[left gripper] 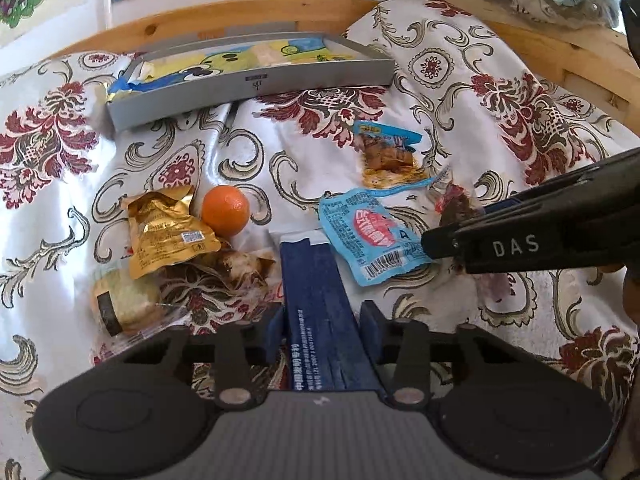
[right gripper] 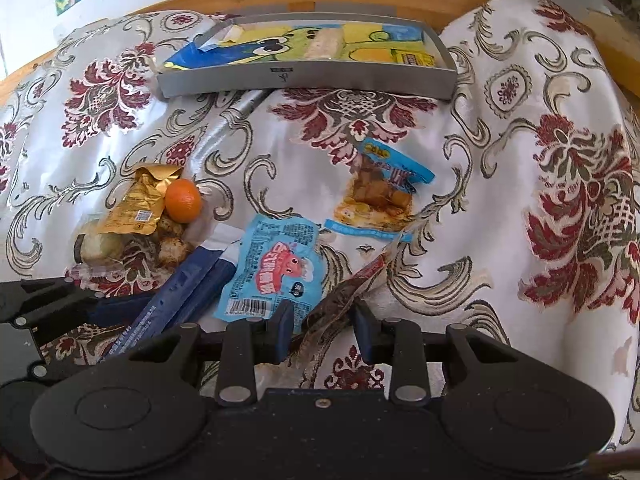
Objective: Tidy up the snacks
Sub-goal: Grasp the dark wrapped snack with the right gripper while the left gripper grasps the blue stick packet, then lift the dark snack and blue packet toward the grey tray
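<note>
My left gripper (left gripper: 324,324) is shut on a long dark blue packet (left gripper: 316,292) that runs out between its fingers over the flowered cloth. My right gripper (right gripper: 323,320) is shut on a crumpled red-brown wrapper (right gripper: 340,300); it enters the left wrist view from the right. Loose snacks lie ahead: a light blue packet (right gripper: 276,268), a blue-topped packet of brown pieces (right gripper: 380,192), an orange (left gripper: 225,211), a gold packet (left gripper: 168,228) and a clear-wrapped round pastry (left gripper: 124,300). A grey tray (left gripper: 256,84) at the back holds a yellow and green cartoon packet (left gripper: 240,58).
The patterned cloth (right gripper: 540,160) bulges up on the right over something. A wooden rail (left gripper: 240,12) curves behind the tray, with a wall of pictures beyond. A silver stick (right gripper: 240,108) pokes out from under the tray's front.
</note>
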`<state>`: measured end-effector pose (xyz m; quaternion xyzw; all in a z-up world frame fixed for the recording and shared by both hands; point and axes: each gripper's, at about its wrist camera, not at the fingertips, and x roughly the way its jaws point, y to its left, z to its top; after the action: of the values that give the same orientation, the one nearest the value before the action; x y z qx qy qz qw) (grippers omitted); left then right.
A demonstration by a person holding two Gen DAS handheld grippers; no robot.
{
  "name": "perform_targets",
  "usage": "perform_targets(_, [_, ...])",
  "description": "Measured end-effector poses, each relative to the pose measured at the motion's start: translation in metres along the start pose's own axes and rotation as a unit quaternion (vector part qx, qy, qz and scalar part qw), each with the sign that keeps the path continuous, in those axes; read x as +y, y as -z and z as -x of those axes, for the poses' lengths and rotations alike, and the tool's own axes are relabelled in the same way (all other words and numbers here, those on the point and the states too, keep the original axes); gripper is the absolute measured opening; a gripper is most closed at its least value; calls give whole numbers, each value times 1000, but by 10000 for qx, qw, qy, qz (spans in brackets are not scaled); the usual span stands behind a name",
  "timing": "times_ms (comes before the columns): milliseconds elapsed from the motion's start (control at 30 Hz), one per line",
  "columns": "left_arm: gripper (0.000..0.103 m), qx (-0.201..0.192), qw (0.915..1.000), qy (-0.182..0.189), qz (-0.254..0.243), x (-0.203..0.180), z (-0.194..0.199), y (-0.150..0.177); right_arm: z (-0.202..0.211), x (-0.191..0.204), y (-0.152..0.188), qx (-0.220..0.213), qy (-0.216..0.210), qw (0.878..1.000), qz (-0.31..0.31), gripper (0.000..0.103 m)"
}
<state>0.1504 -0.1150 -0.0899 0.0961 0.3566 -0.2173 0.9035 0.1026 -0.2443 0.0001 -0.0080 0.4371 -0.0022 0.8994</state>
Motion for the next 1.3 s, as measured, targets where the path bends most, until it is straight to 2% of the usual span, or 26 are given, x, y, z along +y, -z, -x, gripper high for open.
perform_targets(167, [41,16,9999,5,113,1,-1,2,0,0,0,-17,-21,10000,-20,29])
perform_targets(533, [37,-14,9998,-84,179,-1,-2,8,0,2,1,-12,-66,10000,-27,27])
perform_targets(733, [28,-76,9998,-80,183,-1,1,9,1,3,2,-58,-172,9998,-21,23])
perform_targets(1067, [21,-167,9992,-15,363,1,5,10,4,15,4,-271,-232,9987,357,19])
perform_targets(1300, [19,-211,9969,171,736,9,9,9,12,26,6,-591,-194,9954,725,14])
